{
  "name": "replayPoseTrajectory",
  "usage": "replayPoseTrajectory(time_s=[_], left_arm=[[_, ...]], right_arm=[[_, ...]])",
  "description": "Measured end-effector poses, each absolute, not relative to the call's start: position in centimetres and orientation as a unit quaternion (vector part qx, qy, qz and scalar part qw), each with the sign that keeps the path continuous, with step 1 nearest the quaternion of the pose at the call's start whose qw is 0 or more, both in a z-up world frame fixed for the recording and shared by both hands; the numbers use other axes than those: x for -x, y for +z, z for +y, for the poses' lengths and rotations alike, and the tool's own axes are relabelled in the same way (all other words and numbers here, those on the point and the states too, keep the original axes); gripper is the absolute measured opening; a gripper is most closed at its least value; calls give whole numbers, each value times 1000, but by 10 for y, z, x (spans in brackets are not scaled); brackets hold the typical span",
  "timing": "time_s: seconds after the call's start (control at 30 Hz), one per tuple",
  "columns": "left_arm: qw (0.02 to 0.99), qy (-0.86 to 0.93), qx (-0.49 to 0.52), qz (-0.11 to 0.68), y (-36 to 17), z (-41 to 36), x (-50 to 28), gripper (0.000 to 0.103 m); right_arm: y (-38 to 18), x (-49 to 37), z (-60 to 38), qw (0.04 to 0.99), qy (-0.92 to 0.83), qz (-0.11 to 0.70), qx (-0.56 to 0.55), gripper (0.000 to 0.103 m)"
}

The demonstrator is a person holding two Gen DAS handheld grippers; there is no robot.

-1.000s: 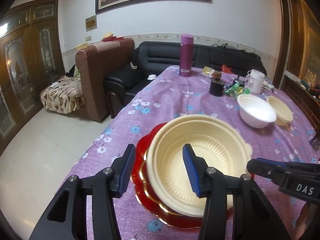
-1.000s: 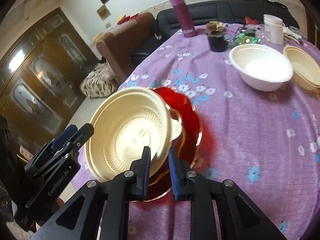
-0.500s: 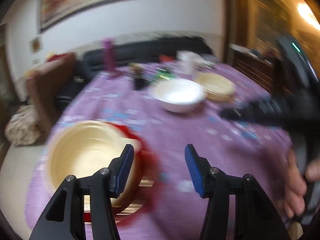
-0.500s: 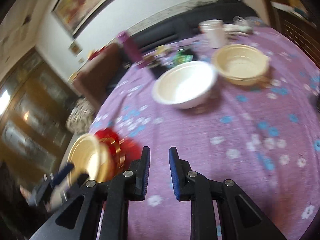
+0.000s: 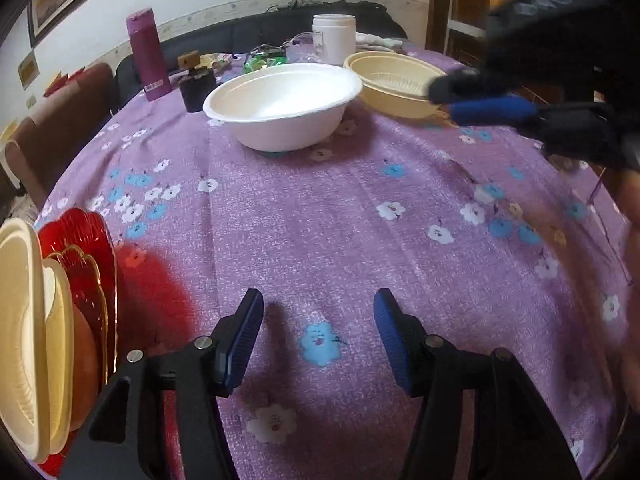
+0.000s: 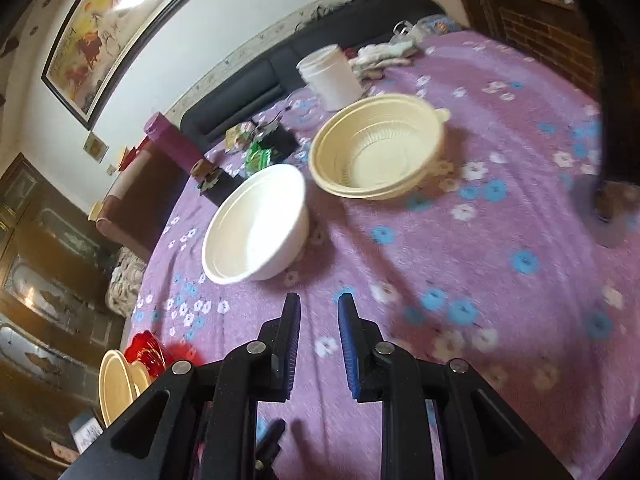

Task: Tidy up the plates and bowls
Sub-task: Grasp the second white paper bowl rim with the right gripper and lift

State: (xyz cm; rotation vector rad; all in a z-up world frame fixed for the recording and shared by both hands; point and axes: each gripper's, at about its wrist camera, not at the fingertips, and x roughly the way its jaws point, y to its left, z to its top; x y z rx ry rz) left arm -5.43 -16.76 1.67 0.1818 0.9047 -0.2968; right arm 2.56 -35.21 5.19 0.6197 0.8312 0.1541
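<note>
Both of your grippers hovered empty over a round table draped in a purple floral tablecloth (image 5: 320, 216). Your left gripper (image 5: 319, 320) had its blue-padded fingers spread wide apart, grasping nothing. Your right gripper (image 6: 319, 324) held its fingers only narrowly apart, also with nothing between them. The left wrist view caught that right gripper (image 5: 486, 98) reaching in from the right edge, blurred, near the cream bowl. A white bowl (image 5: 282, 104) sat upright toward the far side of the table, and just beside it stood a cream ribbed plastic bowl (image 5: 394, 80); its rim looked doubled, so it may have been two nested bowls, but you could not tell. At the near left edge a second cream bowl (image 5: 24, 332) rested on a red plate with gold trim (image 5: 86, 264). Behind the white bowl stood a magenta flask (image 5: 147, 60) with a small label too small to read, a short black container (image 5: 197, 90), green packets (image 5: 264, 60) and a white lidded jar (image 5: 334, 38). No writing could be read in either view. Only the right wrist view showed a framed painting (image 6: 116, 16) on the wall, a black sofa (image 6: 256, 84) and crumpled white cloths (image 6: 384, 58) past the jar. Only the left wrist view showed the red plate's scalloped rim up close.
</note>
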Motion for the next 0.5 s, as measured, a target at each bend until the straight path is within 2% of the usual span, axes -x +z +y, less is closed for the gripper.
replayPoseTrajectory(time_s=[0.13, 0.23, 0.43, 0.47, 0.5], left_arm=[[901, -120, -79, 410, 21, -162, 58, 58], [905, -120, -74, 402, 24, -160, 57, 60], [910, -128, -57, 391, 29, -155, 57, 61], [909, -132, -55, 391, 29, -155, 57, 61], [908, -133, -58, 393, 29, -156, 57, 61]], right_arm=[[45, -69, -343, 851, 93, 410, -313, 22], [40, -98, -339, 845, 89, 418, -320, 27], [19, -133, -320, 837, 88, 447, -304, 27], [16, -134, -319, 838, 84, 446, -302, 19], [14, -133, -318, 843, 74, 444, -295, 15]])
